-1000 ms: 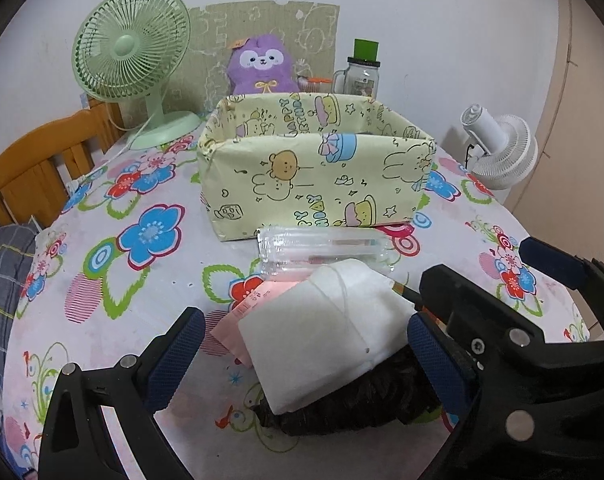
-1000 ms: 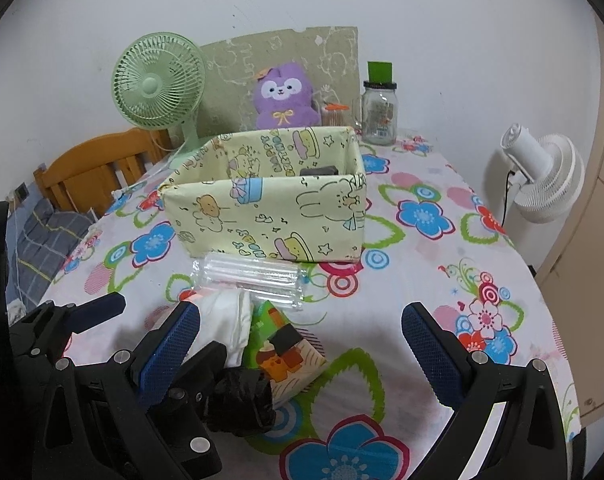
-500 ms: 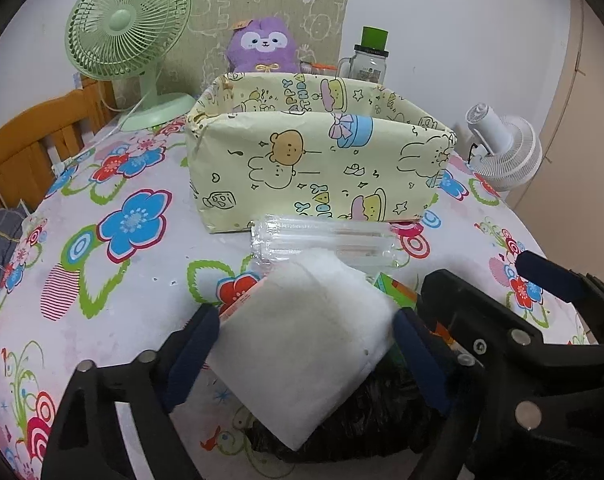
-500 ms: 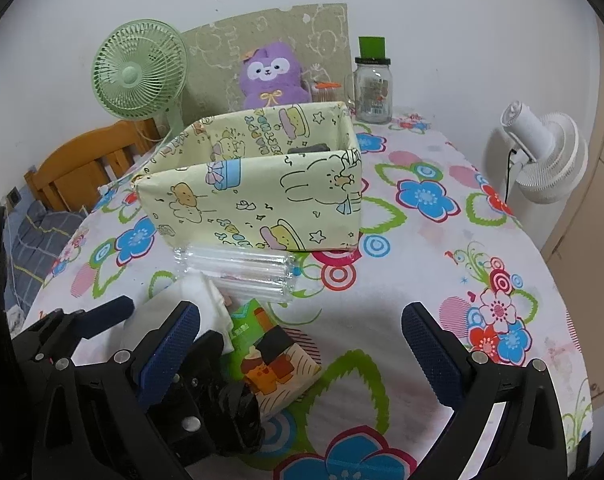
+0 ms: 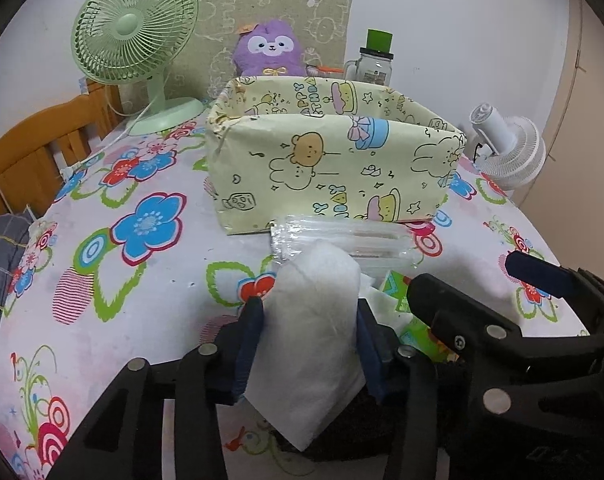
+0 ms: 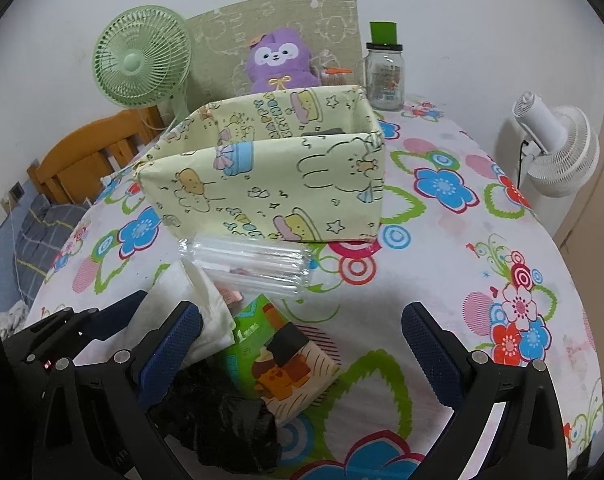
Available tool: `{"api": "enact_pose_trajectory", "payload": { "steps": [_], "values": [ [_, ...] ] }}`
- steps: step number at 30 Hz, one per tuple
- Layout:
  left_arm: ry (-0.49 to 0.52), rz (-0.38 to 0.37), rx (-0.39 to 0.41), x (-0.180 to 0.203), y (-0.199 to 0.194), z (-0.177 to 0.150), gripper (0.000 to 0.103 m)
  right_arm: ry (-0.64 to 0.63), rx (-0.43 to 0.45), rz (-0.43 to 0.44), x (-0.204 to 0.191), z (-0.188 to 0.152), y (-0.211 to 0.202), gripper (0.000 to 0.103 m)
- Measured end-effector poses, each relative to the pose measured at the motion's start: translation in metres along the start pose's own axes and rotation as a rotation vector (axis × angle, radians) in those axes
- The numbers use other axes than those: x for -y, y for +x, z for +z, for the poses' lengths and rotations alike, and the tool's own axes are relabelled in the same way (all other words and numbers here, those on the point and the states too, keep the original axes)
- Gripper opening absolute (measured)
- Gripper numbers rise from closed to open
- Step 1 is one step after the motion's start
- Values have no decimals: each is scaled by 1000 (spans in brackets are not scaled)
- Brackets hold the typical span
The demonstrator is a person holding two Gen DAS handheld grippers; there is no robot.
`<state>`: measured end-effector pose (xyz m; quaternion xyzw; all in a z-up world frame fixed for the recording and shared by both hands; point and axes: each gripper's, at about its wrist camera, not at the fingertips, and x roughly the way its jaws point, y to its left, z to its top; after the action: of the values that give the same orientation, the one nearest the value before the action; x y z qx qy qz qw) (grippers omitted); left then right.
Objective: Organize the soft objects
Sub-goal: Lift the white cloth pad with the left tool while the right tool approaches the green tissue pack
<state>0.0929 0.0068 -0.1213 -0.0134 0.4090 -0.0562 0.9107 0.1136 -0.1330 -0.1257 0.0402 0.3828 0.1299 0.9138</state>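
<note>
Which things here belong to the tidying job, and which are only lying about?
Job: white soft pad squeezed between closing left jaws; green cartoon tissue pack; crumpled black bag; yellow cartoon-print box.

Lying about: green desk fan; glass jar.

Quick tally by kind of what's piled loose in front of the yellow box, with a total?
White soft pad, squeezed in the closing left claw: 1
Clear plastic pack: 1
Green printed packet: 1
Black bag: 1
Pink item, mostly hidden: 1
Total: 5
</note>
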Motion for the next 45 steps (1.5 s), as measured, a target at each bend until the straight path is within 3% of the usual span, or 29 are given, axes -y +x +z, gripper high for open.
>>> {"api": "enact_pose_trajectory", "payload": {
  "steps": [8, 13, 22, 24, 29, 34, 41, 45],
  "values": [
    [0, 25, -1, -10, -4, -8, 49, -26, -13, -2, -8, -4, 1, 102],
    [4, 72, 2, -11, -3, -12, 76, -14, -34, -6, -7, -7, 5, 102],
    [-23, 95, 4, -16, 8, -16, 92, 13, -88, -4, -7, -11, 19, 102],
    [-22, 89, -6, -16, 9, -15, 91, 9, -90, -6, -6, -11, 21, 102],
    [20, 41, -14, -7, 12, -13, 64, 18, -100, -16, -4, -10, 26, 102],
    [23, 21, -11, -3, 13, -10, 50, 31, -103, -17, -1, -9, 29, 102],
    [26, 16, -12, -7, 5, -10, 48, -6, -99, 1, -8, -5, 23, 102],
    [5, 58, -3, -17, 1, -10, 48, -4, -94, -17, -8, -3, 21, 102]
  ]
}}
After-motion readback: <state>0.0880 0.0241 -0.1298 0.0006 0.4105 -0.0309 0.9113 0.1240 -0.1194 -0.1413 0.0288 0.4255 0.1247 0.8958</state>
